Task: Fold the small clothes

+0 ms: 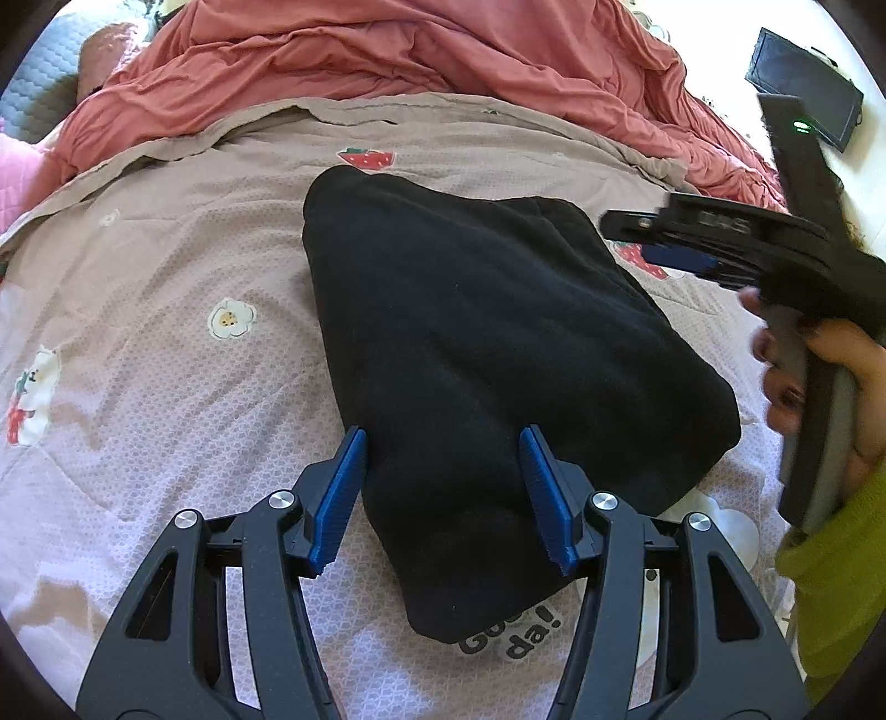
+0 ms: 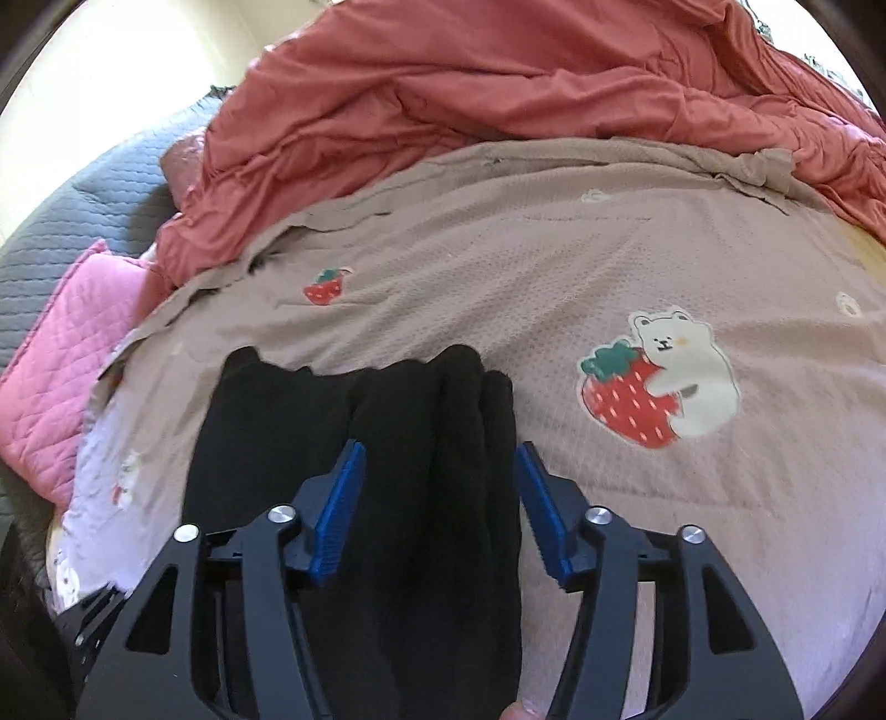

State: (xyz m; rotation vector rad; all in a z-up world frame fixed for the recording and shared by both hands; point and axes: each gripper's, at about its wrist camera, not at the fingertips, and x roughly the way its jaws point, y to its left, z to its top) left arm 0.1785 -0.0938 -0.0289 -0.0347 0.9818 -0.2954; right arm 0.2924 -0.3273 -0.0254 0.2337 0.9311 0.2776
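Spread across nearly everything: a pale pink quilted bedspread [image 1: 166,343], printed with strawberries, little bears and some lettering half buried under dark cloth. Bunched along the far edge, a rumpled coral-red duvet [image 1: 387,50], its upper part cut off by the round lens border. At far left in the right wrist view, a grey quilted mattress edge [image 2: 72,221] and a bright pink quilted pillow [image 2: 61,360], both only partly in frame.

Lying in the middle of the bedspread: the black garment [image 1: 487,343], folded into a thick bundle, folds stacked along its right side as seen from the right wrist; fabric too dark to make out seams or what kind of clothing.

Low in the left wrist view, the left gripper [image 1: 443,493] with blue pads parted, straddling the near end of the garment, neither pad pressing in. Same picture in the right wrist view: right gripper [image 2: 440,509] parted, garment folds between the pads but unclamped. Blurred at the right edge of the left view, that gripper's body in a hand [image 1: 819,376] with a yellow-green sleeve [image 1: 841,581].

Top right, a dark flat device [image 1: 803,83], unidentifiable.
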